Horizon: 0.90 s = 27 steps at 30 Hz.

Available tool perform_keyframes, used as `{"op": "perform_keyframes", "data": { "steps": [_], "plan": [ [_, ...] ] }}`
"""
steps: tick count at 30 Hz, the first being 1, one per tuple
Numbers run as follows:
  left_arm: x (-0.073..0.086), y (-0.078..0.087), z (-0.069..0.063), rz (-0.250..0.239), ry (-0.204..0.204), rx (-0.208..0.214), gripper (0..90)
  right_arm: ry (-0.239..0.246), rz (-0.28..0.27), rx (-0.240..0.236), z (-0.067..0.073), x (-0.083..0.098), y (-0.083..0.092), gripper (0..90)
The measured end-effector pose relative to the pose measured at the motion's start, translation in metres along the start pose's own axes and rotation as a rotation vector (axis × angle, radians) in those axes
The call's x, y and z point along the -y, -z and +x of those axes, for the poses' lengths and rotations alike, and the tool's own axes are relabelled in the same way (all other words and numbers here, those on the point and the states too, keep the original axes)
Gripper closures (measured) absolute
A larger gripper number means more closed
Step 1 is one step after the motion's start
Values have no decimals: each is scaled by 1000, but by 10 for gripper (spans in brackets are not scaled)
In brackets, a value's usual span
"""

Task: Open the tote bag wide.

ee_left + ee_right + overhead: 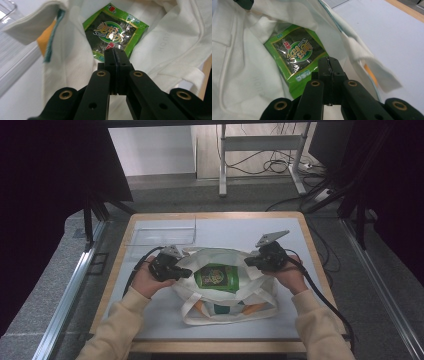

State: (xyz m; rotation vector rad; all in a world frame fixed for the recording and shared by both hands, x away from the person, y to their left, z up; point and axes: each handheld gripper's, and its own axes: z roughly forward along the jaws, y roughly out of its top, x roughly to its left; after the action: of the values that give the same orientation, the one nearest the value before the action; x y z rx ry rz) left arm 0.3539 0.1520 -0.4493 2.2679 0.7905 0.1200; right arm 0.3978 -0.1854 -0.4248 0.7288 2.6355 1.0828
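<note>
Green seaweed snack packet (216, 277) lying flat inside the white tote bag (260, 292), label up, framed by the bag's open mouth; bag resting in the near middle of the bench (280, 227). In the left gripper view, packet (113, 32) seen past the tong tips, tilted, with bag cloth (170, 40) folded around it. In the right gripper view, same packet (295, 53) lower in the bag, cloth wall (239, 70) to one side and the bag's rim flap hanging on the other.

Left tongs (185, 272) at the bag's left rim, right tongs (250, 261) at its right rim, each gripped by a hand. Both pairs of jaws pressed fully together, nothing visibly pinched between them: in each gripper view the pads meet in a thin seam with no cloth or packet caught.

Likely step: getting the packet out of the bag, or holding the mouth open for that. To do it well: open one pair of tongs before going in, come down on a free edge of the packet rather than its flat middle, avoid nipping bag cloth along with it. Other tongs best used on the rim, to keep the mouth wide and the bag from lifting.

Beyond the bag, a clear plastic tray (162, 236) at the bench's far left.
</note>
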Motion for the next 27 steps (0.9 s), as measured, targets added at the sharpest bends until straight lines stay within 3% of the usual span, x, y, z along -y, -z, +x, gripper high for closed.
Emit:
{"op": "perform_keyframes", "data": {
  "steps": [8, 14, 18, 23, 27],
  "plan": [
    [-8, -18, -1, 38, -5, 17, 900, 69, 52, -10, 13, -23, -21, 890],
    [-12, -29, -7, 68, -21, 28, 900, 116, 119, 3, 19, -36, -47, 890],
    [-12, -33, -7, 86, -28, 35, 900, 123, 142, 1, 18, -35, -62, 890],
    [-8, -36, -8, 119, -32, 53, 900, 142, 213, 53, 14, -30, -78, 890],
    [-7, -36, -9, 122, -35, 57, 900, 210, 251, 78, 16, -27, -90, 890]
  ]
}}
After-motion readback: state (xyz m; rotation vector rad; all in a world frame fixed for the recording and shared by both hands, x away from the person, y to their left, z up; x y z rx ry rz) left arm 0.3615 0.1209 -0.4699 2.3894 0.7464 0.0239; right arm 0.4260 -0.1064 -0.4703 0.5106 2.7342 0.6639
